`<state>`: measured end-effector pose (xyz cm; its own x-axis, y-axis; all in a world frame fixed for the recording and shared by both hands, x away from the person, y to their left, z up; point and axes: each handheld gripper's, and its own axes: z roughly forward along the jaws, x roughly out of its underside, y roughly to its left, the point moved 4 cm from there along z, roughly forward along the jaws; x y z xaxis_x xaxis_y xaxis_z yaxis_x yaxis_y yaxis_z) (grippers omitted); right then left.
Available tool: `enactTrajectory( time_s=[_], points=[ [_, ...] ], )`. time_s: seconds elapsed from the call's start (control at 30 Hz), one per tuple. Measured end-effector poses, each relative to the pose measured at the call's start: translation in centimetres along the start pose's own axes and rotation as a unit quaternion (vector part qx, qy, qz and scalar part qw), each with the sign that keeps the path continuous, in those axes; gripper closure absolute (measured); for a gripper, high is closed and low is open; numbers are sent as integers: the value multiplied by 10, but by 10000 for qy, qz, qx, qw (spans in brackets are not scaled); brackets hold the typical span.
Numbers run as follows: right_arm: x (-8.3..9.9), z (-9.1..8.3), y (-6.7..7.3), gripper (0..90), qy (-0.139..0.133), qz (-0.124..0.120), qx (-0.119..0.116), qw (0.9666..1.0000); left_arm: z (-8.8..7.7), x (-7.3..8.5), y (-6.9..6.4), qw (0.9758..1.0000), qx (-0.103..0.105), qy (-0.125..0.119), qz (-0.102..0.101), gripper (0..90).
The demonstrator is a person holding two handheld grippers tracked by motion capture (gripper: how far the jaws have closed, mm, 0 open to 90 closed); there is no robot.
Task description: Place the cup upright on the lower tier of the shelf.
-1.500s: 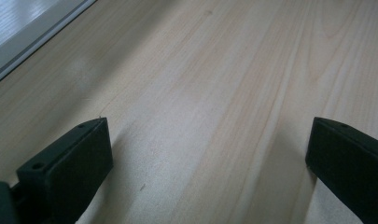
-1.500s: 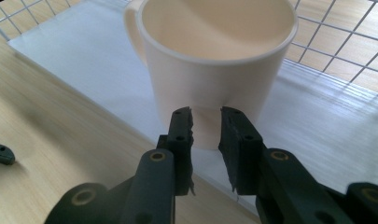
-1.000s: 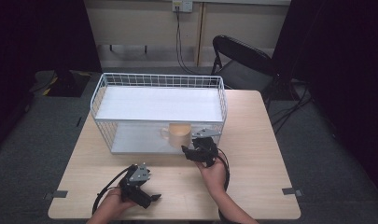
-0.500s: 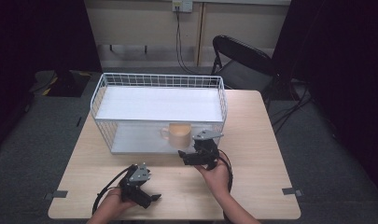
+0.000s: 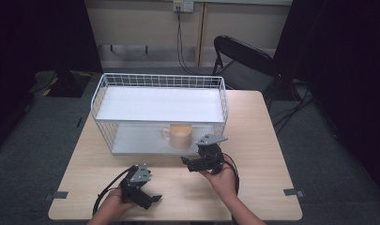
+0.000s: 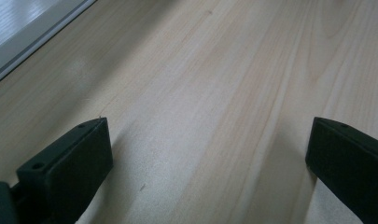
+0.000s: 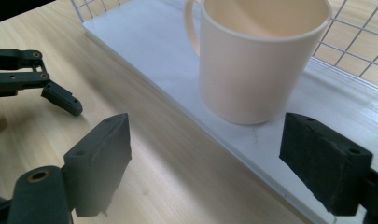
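High view: a cream mug (image 5: 179, 135) stands upright on the lower white shelf (image 5: 131, 143) of a white wire rack (image 5: 159, 80) on a wooden table (image 5: 262, 140), near that shelf's front edge, handle toward the picture's left. The right gripper (image 5: 186, 163) is held just in front of the rack, jaws aimed toward the picture's left, below and slightly right of the mug and apart from it. The left gripper (image 5: 152, 199) rests low at the table's near edge, well apart from the rack.

Right gripper view: the mug (image 7: 259, 56) stands beyond the two black jaws, which are spread wide with nothing between the pads; they have just been opening. This view adds the mug's bare interior and the shelf's (image 7: 144, 56) front lip. The left gripper (image 7: 46, 91) shows at the far left, over the wood.

Left gripper view: its jaws are spread wide over bare table (image 6: 200, 93); a strip of the shelf (image 6: 18, 28) crosses the upper left corner.

Obscured: the rack's upper shelf (image 5: 159, 104) covers the rear of the lower one in the high view; the mug's rim is cut off by the top edge in the right gripper view.

Change from the earlier frames: the right gripper sits a little nearer the person and farther from the mug; the mug and the left gripper keep their places.
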<state>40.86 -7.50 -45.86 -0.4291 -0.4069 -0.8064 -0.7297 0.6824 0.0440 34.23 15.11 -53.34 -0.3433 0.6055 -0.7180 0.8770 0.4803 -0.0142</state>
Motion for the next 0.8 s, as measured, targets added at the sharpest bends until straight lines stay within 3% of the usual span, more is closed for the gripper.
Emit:
enactTrajectory(
  time_s=[0.8],
  points=[
    [33,-35,-15,161,29,-189,-262,9995,0,0,0,10000,0,2,3,1]
  ],
)
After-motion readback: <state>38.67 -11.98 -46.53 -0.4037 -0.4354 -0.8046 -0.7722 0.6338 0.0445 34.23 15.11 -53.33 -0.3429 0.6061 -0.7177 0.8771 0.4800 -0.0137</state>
